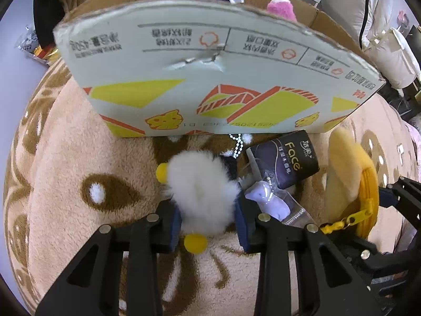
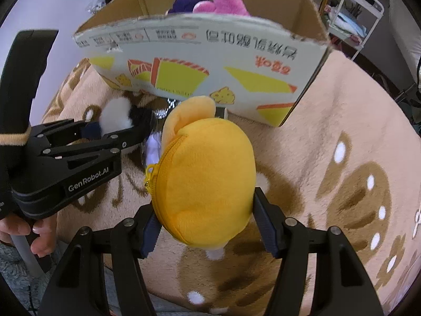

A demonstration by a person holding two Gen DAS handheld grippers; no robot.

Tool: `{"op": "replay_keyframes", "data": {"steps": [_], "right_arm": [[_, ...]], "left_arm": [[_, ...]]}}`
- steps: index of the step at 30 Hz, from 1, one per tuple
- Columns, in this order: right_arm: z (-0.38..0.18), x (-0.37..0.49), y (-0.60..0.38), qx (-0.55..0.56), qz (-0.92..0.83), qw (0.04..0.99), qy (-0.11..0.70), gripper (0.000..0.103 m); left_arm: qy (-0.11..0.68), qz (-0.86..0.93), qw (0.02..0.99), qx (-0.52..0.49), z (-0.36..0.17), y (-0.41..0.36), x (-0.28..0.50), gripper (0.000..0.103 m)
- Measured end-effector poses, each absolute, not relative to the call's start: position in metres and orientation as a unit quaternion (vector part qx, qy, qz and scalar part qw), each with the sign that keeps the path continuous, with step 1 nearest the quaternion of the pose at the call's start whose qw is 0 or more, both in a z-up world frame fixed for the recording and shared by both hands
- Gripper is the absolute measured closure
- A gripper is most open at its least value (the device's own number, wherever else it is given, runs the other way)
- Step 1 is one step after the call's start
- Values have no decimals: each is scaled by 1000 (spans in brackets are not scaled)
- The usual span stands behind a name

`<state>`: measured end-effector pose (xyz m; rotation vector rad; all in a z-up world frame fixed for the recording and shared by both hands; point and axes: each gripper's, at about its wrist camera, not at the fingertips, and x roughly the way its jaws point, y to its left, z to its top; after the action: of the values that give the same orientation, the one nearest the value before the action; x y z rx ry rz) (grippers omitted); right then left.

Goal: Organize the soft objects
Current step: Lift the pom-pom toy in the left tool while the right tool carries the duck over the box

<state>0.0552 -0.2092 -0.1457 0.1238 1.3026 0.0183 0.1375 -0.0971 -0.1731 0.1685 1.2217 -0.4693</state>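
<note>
A white fluffy plush [image 1: 200,184] with yellow pom-pom feet lies on the bear-print blanket [image 1: 79,144] before the cardboard box [image 1: 210,65]. My left gripper [image 1: 208,223] is shut on it, its blue pads pressed into the fur on both sides. From the right wrist view this same gripper [image 2: 115,125] reaches in from the left around the white plush [image 2: 117,117]. My right gripper [image 2: 208,226] is shut on a round yellow plush pouch [image 2: 208,179] with a zipper. That pouch [image 1: 347,179] shows at the right edge of the left wrist view.
The box [image 2: 210,52] holds a pink plush [image 2: 223,0] and a purple one [image 2: 186,2]. A dark tissue pack [image 1: 286,158], a lilac figure in a clear packet [image 1: 268,200] and a ball chain [image 1: 236,144] lie between the grippers. A hand [image 2: 39,231] holds the left gripper's handle.
</note>
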Motion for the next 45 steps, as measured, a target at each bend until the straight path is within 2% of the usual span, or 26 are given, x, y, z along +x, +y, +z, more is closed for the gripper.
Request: {"op": "replay_keyframes", "data": {"steps": [8, 21, 39, 45], "right_arm": [[-128, 47, -215, 55, -22, 815, 577, 36], [-78, 35, -221, 58, -67, 872, 481, 37], [-6, 16, -230, 56, -117, 953, 275, 38], [7, 21, -232, 43, -125, 963, 235, 38]], "left_arm": [[536, -200, 817, 73, -136, -74, 115, 69], [460, -175, 867, 76, -81, -61, 85, 69], [284, -183, 938, 76, -9, -60, 56, 68], [251, -182, 947, 79, 8, -61, 64, 68]]}}
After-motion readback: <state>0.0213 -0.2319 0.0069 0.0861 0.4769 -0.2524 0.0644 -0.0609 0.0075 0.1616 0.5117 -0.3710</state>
